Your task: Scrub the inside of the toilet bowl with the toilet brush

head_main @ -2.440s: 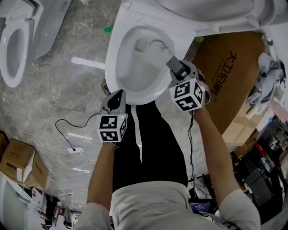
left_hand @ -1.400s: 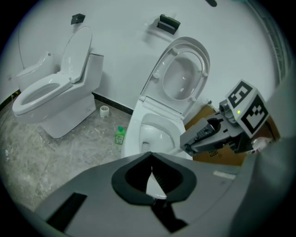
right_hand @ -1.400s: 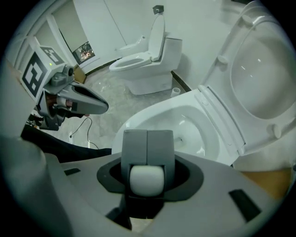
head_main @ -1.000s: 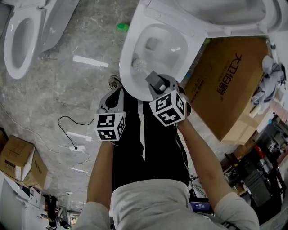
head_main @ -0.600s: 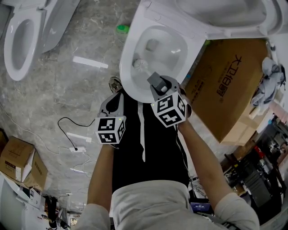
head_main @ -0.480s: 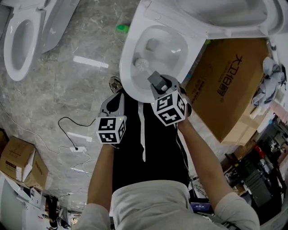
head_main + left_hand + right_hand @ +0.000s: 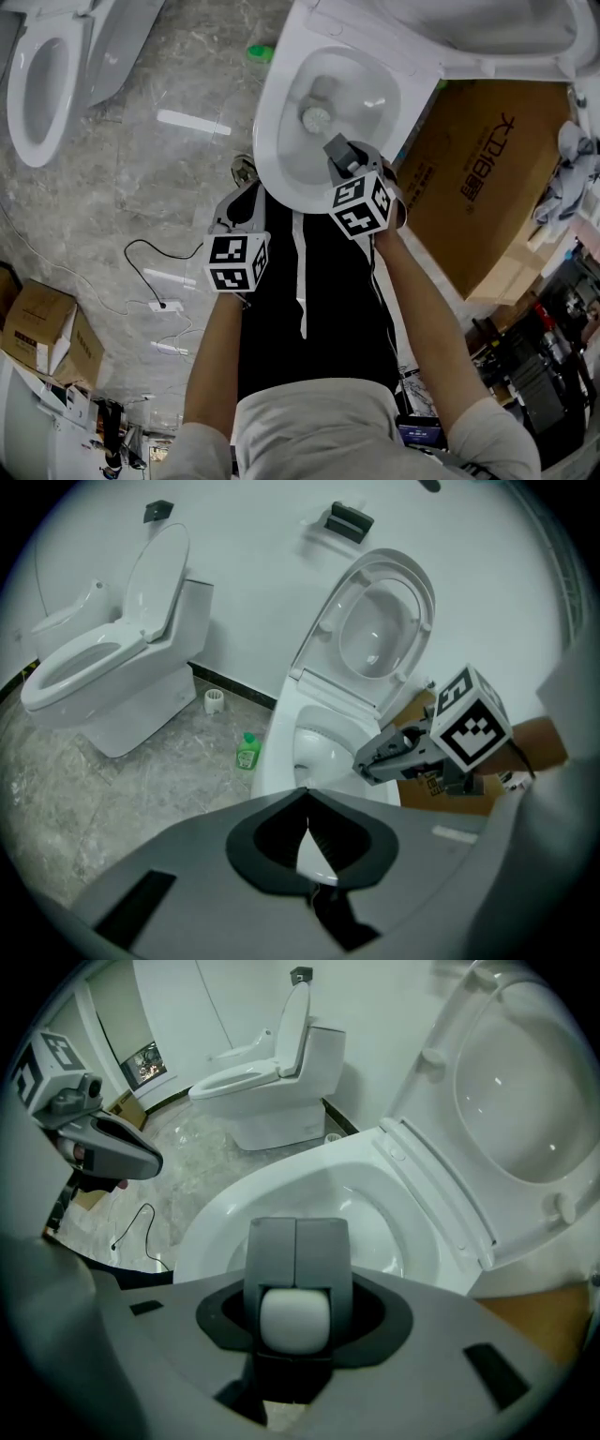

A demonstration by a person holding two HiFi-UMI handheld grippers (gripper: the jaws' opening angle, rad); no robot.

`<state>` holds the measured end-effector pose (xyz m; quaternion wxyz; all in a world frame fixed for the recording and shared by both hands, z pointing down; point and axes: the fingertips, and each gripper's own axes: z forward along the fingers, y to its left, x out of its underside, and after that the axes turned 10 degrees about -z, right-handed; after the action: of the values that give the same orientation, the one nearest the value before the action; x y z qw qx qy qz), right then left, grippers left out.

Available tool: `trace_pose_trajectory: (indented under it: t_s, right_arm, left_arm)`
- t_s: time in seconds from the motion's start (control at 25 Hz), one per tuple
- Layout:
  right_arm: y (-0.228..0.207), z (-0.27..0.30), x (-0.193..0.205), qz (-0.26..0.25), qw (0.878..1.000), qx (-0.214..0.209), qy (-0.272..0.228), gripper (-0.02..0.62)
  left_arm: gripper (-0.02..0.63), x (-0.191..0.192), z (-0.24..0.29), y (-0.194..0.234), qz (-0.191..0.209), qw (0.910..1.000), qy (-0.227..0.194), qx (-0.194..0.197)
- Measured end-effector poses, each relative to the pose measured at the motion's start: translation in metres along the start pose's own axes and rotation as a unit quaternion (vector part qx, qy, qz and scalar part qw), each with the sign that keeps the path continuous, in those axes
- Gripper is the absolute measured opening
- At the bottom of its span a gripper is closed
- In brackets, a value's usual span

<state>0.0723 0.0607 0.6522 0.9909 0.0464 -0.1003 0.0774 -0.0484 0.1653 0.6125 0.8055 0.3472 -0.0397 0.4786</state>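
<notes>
The white toilet bowl [image 7: 274,112] stands open at the top of the head view, its lid [image 7: 525,1091] raised. The brush's round head [image 7: 316,118] sits inside the bowl near the middle. My right gripper [image 7: 337,148] hangs over the bowl's front rim, shut on the toilet brush's white handle [image 7: 294,1316], whose end shows between the jaws in the right gripper view. My left gripper [image 7: 247,195] is held left of the bowl's front, over the floor, shut with nothing in it [image 7: 307,803]. The brush shaft is hidden behind the right gripper.
A large cardboard box [image 7: 478,178] stands right of the toilet. A green bottle [image 7: 262,53] sits on the marble floor by the bowl's left side. A second toilet [image 7: 37,75] stands at far left. Cables [image 7: 150,272] and small boxes [image 7: 42,337] lie at lower left.
The brush head has moved from the bowl's left side toward its middle. My right gripper shifted slightly up and right with the handle. The left gripper has stayed about where it was.
</notes>
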Motion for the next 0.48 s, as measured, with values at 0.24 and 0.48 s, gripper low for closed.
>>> trace_pose_trajectory:
  t_s: [0.24, 0.48]
  right_arm:
    - [-0.009, 0.016, 0.009, -0.01, 1.0, 0.002, 0.002, 0.161]
    - [-0.014, 0.019, 0.005, -0.004, 1.0, -0.002, -0.009, 0.161]
  left_arm:
    - [0.009, 0.0, 0.01, -0.006, 0.008, 0.9999, 0.003, 0.009]
    - [0.009, 0.001, 0.012, -0.007, 0.013, 0.9999, 0.007, 0.005]
